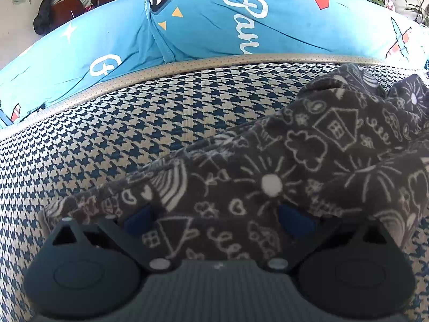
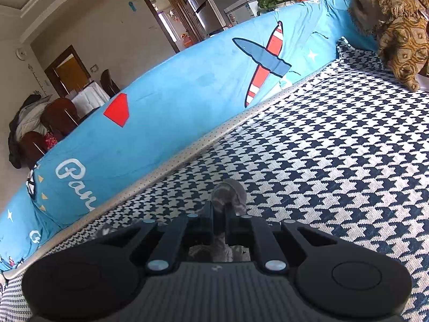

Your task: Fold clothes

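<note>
A dark grey garment [image 1: 268,161] printed with white doodles of houses, suns and clouds lies crumpled on the houndstooth sofa seat [image 1: 107,134], stretching from the lower middle to the right edge. My left gripper [image 1: 217,220] stands open and wide, its blue pads [image 1: 139,220] on either side of a flat stretch of the garment. In the right wrist view, my right gripper [image 2: 219,214] is shut on a small bunch of the same grey garment [image 2: 230,193], which pokes out past the fingertips just above the seat [image 2: 335,161].
A blue cover [image 1: 214,26] with aeroplane and lettering prints drapes the sofa back [image 2: 174,94], behind a beige piped edge. A brown patterned cloth [image 2: 396,26] sits at the seat's far right corner. Chairs, a table and plants stand beyond the sofa.
</note>
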### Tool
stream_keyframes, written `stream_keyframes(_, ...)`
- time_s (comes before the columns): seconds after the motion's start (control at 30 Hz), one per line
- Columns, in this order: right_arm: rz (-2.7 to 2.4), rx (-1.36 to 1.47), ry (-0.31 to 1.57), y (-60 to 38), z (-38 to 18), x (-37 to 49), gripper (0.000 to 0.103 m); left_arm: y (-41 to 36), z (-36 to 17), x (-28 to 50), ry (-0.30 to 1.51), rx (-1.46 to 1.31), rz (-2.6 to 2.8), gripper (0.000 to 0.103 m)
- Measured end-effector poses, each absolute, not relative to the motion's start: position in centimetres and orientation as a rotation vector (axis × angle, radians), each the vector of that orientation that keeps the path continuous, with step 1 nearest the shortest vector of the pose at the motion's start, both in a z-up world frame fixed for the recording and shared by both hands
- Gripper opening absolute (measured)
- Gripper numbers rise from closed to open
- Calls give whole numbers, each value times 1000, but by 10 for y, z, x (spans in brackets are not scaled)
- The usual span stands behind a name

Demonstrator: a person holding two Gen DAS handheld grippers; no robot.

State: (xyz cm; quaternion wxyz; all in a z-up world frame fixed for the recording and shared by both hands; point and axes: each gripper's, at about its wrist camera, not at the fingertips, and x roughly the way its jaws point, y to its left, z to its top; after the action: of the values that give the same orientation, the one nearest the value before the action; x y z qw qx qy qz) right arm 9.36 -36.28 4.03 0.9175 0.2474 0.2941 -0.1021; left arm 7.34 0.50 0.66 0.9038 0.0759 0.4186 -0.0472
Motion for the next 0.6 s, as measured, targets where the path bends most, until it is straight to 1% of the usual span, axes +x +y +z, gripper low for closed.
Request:
stream_keyframes(0.1, -279, 471, 674, -363, 30, 100, 8, 5, 7, 74, 869, 156, -99, 103)
stream_keyframes(0.17, -296, 451, 676, -362, 33, 97, 8, 5, 7, 75, 872, 156, -97, 103)
stream_keyframes(0.57, -329, 298, 601, -347, 69, 76, 10, 2, 22, 65, 853, 110, -127, 103)
stream_keyframes(0.6, -341, 273, 589, -345, 72, 76, 12, 1, 25, 63, 842, 109, -140, 103)
